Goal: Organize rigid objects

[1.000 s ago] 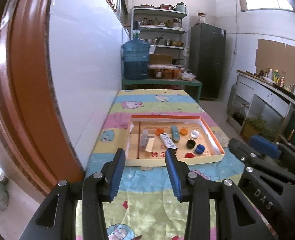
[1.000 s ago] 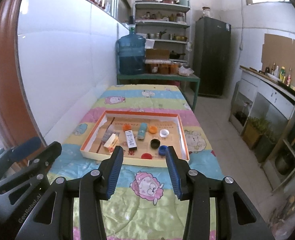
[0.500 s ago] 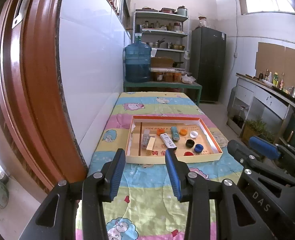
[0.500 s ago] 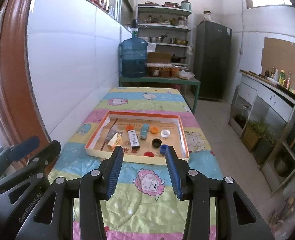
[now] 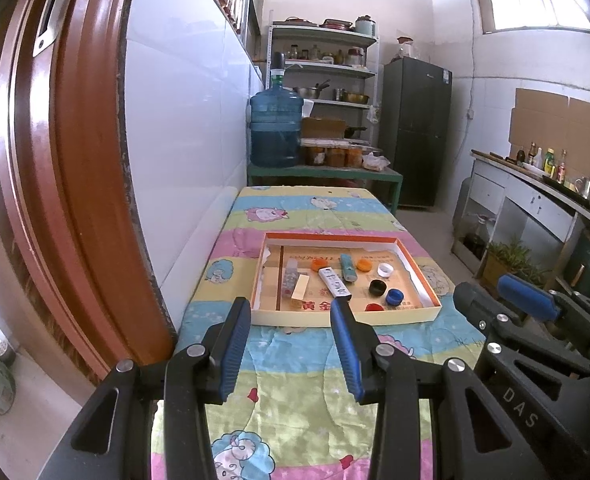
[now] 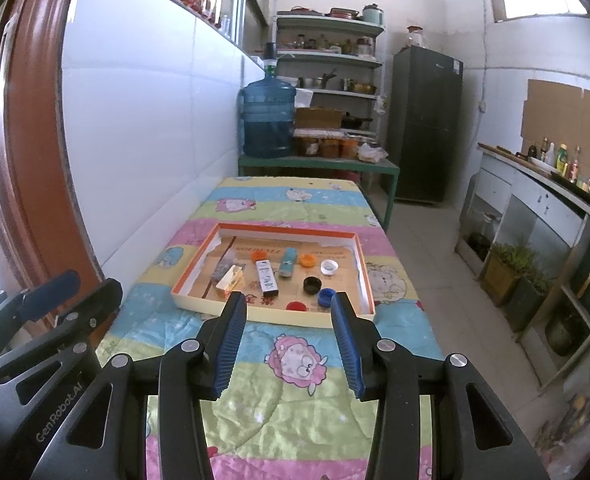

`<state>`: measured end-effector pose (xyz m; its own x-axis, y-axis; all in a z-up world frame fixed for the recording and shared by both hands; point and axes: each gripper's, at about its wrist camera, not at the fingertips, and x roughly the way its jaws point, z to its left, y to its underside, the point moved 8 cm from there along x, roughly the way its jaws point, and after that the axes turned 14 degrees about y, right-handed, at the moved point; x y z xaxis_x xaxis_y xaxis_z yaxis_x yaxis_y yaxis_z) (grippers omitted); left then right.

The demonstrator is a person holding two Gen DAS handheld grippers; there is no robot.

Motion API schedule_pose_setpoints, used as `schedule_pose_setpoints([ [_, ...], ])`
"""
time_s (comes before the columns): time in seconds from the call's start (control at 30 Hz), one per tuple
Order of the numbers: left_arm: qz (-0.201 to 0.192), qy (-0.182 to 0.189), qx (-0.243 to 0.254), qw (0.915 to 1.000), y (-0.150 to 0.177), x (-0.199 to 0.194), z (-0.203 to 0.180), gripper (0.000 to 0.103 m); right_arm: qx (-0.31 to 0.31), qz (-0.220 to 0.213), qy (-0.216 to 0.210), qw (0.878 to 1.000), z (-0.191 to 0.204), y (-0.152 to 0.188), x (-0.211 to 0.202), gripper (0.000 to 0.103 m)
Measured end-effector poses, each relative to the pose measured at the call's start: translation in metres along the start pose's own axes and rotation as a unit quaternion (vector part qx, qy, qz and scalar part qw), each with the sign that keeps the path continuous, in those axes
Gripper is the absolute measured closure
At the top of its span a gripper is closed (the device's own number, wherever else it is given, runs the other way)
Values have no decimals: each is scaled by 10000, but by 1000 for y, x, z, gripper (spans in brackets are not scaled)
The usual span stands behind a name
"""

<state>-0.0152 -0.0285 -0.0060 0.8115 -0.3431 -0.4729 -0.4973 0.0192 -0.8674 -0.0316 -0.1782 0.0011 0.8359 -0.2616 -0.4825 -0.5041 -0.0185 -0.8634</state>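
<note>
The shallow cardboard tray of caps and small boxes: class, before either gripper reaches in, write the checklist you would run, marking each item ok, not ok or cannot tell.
1. Left gripper open, nothing between its fingers: ok.
2. Right gripper open and empty: ok.
3. Tray flat on the quilted table cover: ok.
4. Blue cap and black cap lie apart from each other, free to grasp: ok.
5. White box clear of the teal tube: ok.
6. Where each item should go: cannot tell.

Left gripper point(image 5: 291, 308), right gripper point(image 6: 288, 302): black angular frames, ribbed blue finger pads, silver screws, white "GenRobot.AI" and "DAS" lettering
</note>
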Motion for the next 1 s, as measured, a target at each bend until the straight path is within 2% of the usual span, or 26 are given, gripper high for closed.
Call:
schedule_pose_setpoints([
  [1.0, 8, -70, -29, 10000, -2, -3, 11, 62, -66, 34, -89, 9999, 15, -1, 4, 57],
])
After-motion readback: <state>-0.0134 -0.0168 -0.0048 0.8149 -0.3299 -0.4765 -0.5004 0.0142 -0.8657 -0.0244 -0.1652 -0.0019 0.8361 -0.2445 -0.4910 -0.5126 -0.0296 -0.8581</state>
